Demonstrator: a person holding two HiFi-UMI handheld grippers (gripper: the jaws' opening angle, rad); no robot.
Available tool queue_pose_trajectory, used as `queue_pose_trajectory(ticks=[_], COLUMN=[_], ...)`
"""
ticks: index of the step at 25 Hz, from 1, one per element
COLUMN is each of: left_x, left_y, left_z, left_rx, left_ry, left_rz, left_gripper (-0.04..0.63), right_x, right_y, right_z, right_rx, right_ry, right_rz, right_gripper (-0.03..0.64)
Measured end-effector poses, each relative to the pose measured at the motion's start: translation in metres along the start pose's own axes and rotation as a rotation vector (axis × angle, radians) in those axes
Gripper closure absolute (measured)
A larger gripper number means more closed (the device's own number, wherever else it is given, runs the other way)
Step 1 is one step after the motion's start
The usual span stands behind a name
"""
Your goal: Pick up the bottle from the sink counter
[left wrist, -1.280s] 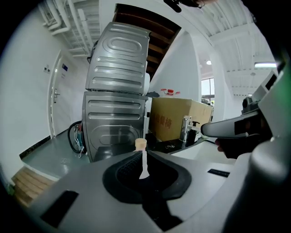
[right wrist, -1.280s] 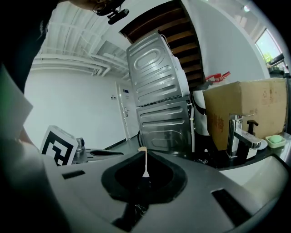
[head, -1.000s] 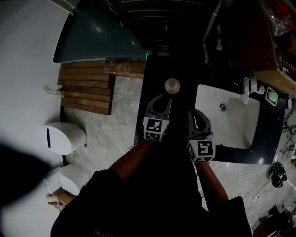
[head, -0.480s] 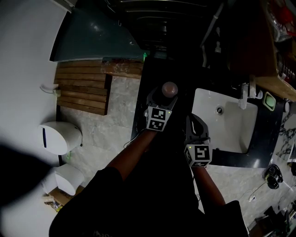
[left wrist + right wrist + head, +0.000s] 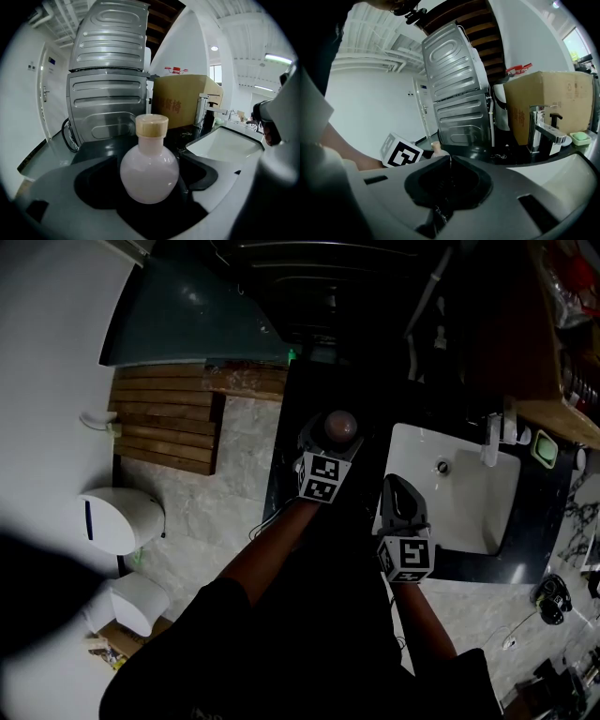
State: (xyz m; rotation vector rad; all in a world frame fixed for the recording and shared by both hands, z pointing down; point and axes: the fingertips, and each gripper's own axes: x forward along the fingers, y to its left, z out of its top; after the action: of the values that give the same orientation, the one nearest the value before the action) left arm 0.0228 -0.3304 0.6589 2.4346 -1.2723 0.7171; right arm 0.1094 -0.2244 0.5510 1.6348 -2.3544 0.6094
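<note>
A round pale pink bottle (image 5: 150, 173) with a light wooden cap stands upright on the black sink counter (image 5: 298, 395). In the head view the bottle (image 5: 339, 425) sits left of the white sink (image 5: 464, 507). My left gripper (image 5: 328, 441) has reached around it. Its jaws are opening, one on each side of the bottle's belly, and the pads do not press on it. My right gripper (image 5: 400, 486) hovers at the sink's left rim, nearer to me, shut with its tips touching and nothing in it (image 5: 450, 159).
A chrome tap (image 5: 493, 435) and a green soap dish (image 5: 547, 447) stand behind the sink. Past the bottle are a cardboard box (image 5: 185, 101) and a ribbed metal appliance (image 5: 108, 93). A wooden floor mat (image 5: 169, 423) and a toilet (image 5: 124, 519) lie on the left.
My left gripper has moved forward to the bottle and its jaws have spread apart on either side of it. The right gripper has hardly moved.
</note>
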Motion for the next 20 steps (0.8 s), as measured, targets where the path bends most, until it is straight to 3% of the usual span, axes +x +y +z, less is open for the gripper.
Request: queue_pose_trajectory(ticks=[12,20], left_x=[0.015,0.012], left_y=[0.004,0.006], left_z=[-0.009,-0.011], left_rx=[0.033,0.008], left_ry=[0.102,0.113], left_rz=[0.072,0.050], left_gripper=[0.199,0.201], right_x=[0.002,-0.011], right_y=[0.007,-0.004], right_z=[0.008,-0.007], right_rx=[-0.016,-0.006], right_ry=[-0.010,0.013], right_rz=[0.049,0.025], right_gripper=[0.578,0.578])
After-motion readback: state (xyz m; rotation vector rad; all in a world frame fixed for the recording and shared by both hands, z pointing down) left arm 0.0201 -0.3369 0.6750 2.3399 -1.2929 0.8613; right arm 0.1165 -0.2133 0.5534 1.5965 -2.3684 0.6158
